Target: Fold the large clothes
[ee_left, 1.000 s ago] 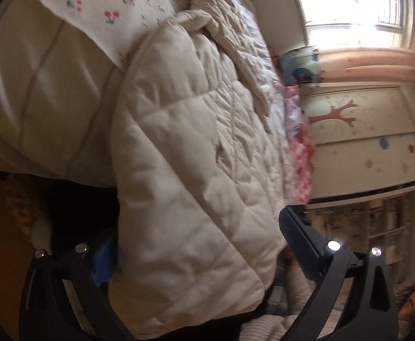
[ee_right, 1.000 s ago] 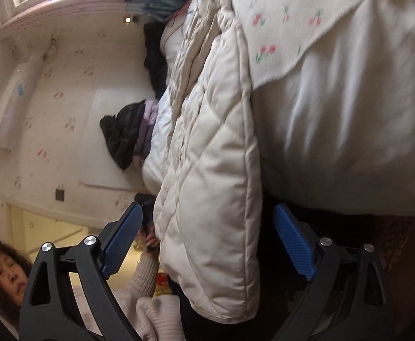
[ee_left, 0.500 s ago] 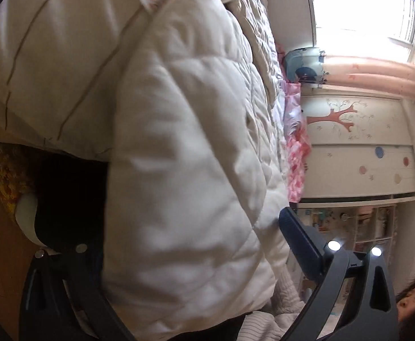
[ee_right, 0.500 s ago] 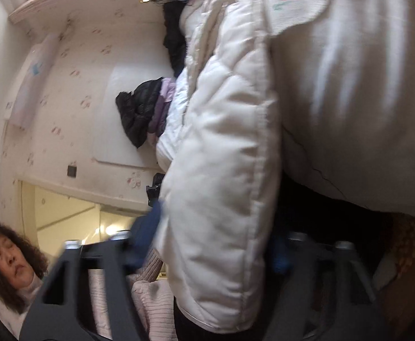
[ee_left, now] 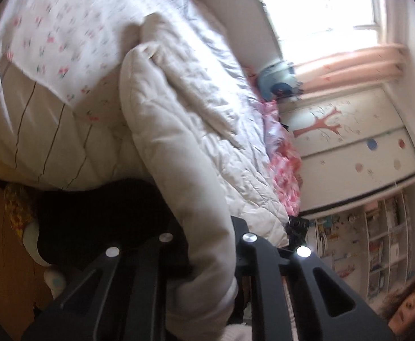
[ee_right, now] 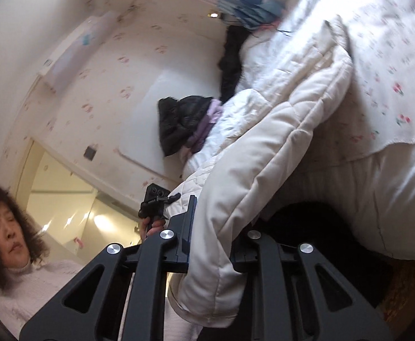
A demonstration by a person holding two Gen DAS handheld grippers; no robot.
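Note:
A cream quilted padded coat (ee_left: 184,130) lies across the bed and hangs over its near edge. My left gripper (ee_left: 207,244) is shut on the coat's hanging hem at one corner. My right gripper (ee_right: 213,241) is shut on the hem (ee_right: 236,199) at the other corner. The other gripper and the hand holding it (ee_right: 153,201) show beyond the coat in the right wrist view. The coat's far end with the hood reaches toward the middle of the bed.
The bed (ee_left: 51,45) has a white sheet with small cherry prints over a striped mattress. Black and purple jackets (ee_right: 184,122) are piled at the wall side. Pink patterned bedding (ee_left: 284,164) lies beside the coat. A bookshelf (ee_left: 377,244) stands by the wall.
Both grippers moved in around the coat's hanging hem and closed on it. The views have tilted and the hem is now pulled up off the bed edge.

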